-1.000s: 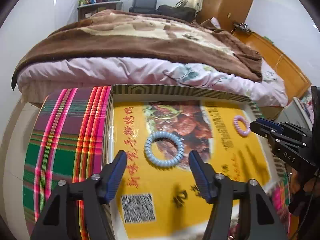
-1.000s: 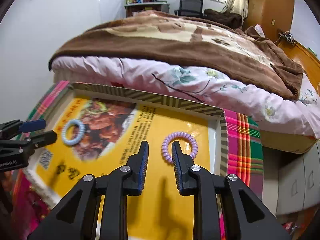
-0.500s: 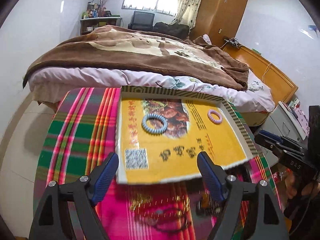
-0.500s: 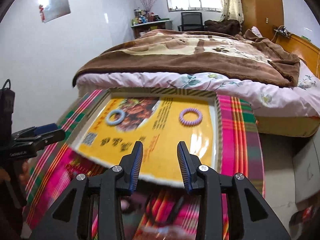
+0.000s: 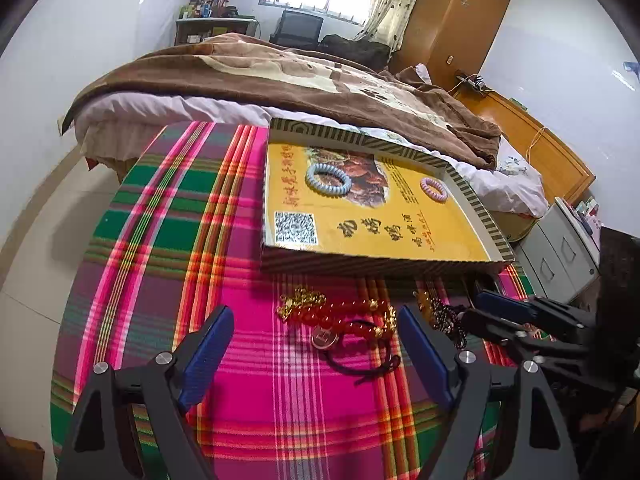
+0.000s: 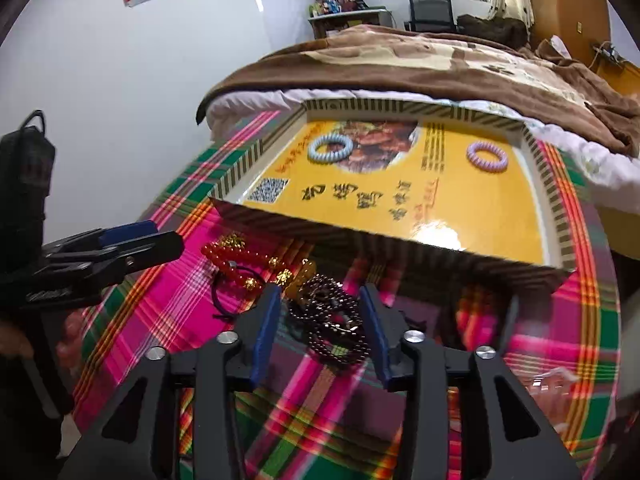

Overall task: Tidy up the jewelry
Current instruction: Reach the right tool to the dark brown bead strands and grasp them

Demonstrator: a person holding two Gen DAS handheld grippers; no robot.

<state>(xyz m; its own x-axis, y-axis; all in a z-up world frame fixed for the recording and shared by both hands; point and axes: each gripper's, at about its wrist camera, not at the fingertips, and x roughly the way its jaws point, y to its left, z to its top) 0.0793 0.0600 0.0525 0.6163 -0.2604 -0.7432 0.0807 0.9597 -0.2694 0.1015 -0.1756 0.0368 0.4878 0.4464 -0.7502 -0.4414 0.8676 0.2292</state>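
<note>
- Tangle risk: the dark bead chain [image 6: 334, 322] lies in a loose heap touching the red bead bracelet [image 5: 340, 316], the gold beads [image 5: 298, 300] and a black cord [image 5: 360, 360]. A pinch on one strand would probably drag its neighbours along.
- Partial-grip risk: the right gripper [image 6: 324, 326] straddles the dark heap. If only one loop is caught, the rest may hang and snag on the near wall of the box lid [image 5: 380, 266] at 12 o'clock.
- Collision risk: the two tools stand near each other over the same pile. In the left view the right tool enters from 3 o'clock beside the left gripper's finger, so working at once could knock them together.
- Cloth risk: the pile rests on a plaid cloth [image 5: 168, 216]. A low pinch could gather fabric with the beads.
- Left gripper [image 5: 316, 346]: released, jaws spread wide and just been opening, nothing clamped. The red bracelet, a round pendant [image 5: 324, 336] and the cord lie between them on the cloth.
- Right gripper: released, jaws just been opening, with the dark chain between them. Contact with the pads cannot be confirmed, so I judge it not gripped.
- Sorted items: a pale blue coil ring [image 5: 328, 178] lies at 11 o'clock in the lid. A lilac coil ring [image 5: 434, 190] lies at 1 o'clock. They are well apart.
- Unsorted items: all remaining pieces sit outside the lid, just beside its near wall at 6 o'clock.
</note>
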